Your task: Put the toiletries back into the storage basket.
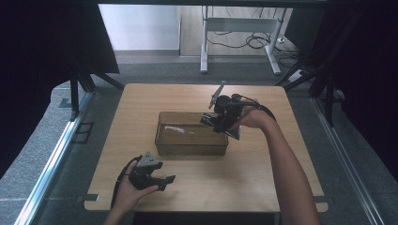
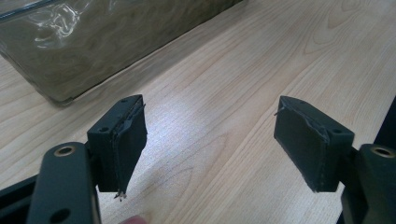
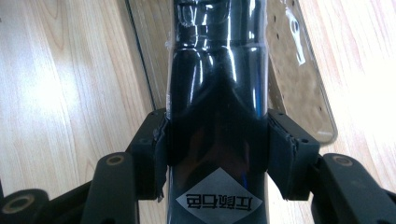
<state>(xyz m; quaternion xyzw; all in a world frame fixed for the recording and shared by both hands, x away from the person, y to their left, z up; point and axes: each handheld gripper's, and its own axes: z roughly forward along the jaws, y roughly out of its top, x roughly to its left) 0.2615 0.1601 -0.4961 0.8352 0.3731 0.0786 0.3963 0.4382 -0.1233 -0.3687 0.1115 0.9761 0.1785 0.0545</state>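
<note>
From above, your right gripper [image 1: 220, 123] holds a dark packet [image 1: 224, 125] over the right end of the clear tub [image 1: 191, 145], while your left gripper [image 1: 162, 180] sits near the table's [image 1: 263, 187] front edge. Along your left jaws, spread wide and empty, the tub [image 2: 93, 51] lies ahead to their left. Along your right jaws, the glossy packet [image 3: 217, 93] is clamped between both pads, the tub [image 3: 299, 84] beneath it.

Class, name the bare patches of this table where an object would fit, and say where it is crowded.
Bare wood lies left of the clear rectangular plastic bin, behind it, and right of the left gripper. Crowded: the bin's right end, where the right gripper holds a glossy black packet.
</note>
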